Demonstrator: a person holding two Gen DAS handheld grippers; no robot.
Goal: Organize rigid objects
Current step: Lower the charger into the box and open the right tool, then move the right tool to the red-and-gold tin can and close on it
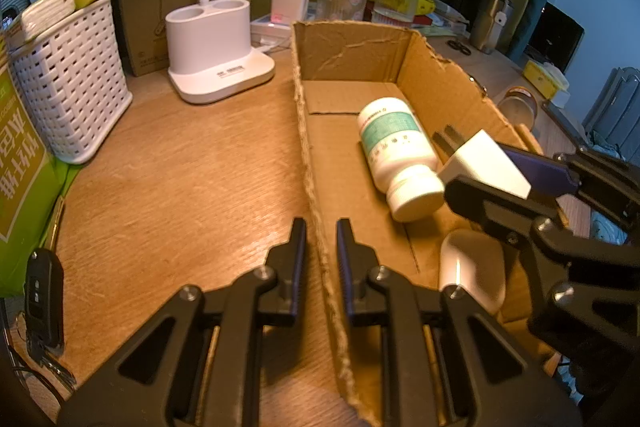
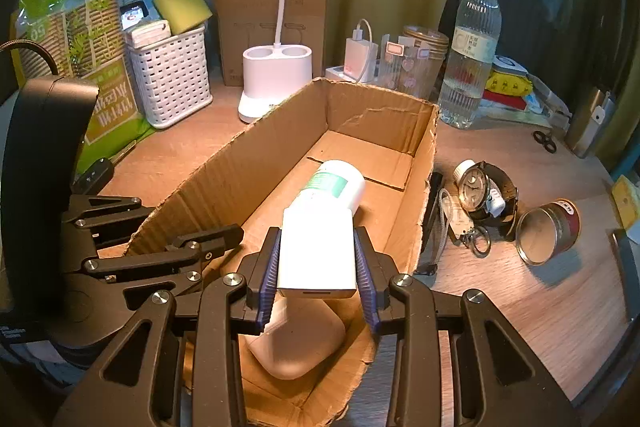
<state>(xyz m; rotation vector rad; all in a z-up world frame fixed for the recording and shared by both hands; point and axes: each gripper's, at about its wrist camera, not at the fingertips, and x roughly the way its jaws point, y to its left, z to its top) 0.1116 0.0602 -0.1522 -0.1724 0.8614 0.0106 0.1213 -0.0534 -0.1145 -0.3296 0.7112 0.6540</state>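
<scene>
the right gripper (image 2: pixel 317 269) is clenched on one white plug-in charger block (image 2: pixel 318 255), holding it up over the long brown cardboard box (image 2: pixel 248 163). two things lie inside the box: one white pill bottle with a green label (image 1: pixel 394 147) on its side, and one white rounded earbud case (image 2: pixel 298 349) at the near end. the left gripper (image 1: pixel 321 259) has its jaws a little apart with the box's left wall between them, but whether they pinch it cannot be told. beside the box on the wooden table (image 2: pixel 532 311) lie one wristwatch (image 2: pixel 480 193) and one small round tin (image 2: pixel 546 231).
</scene>
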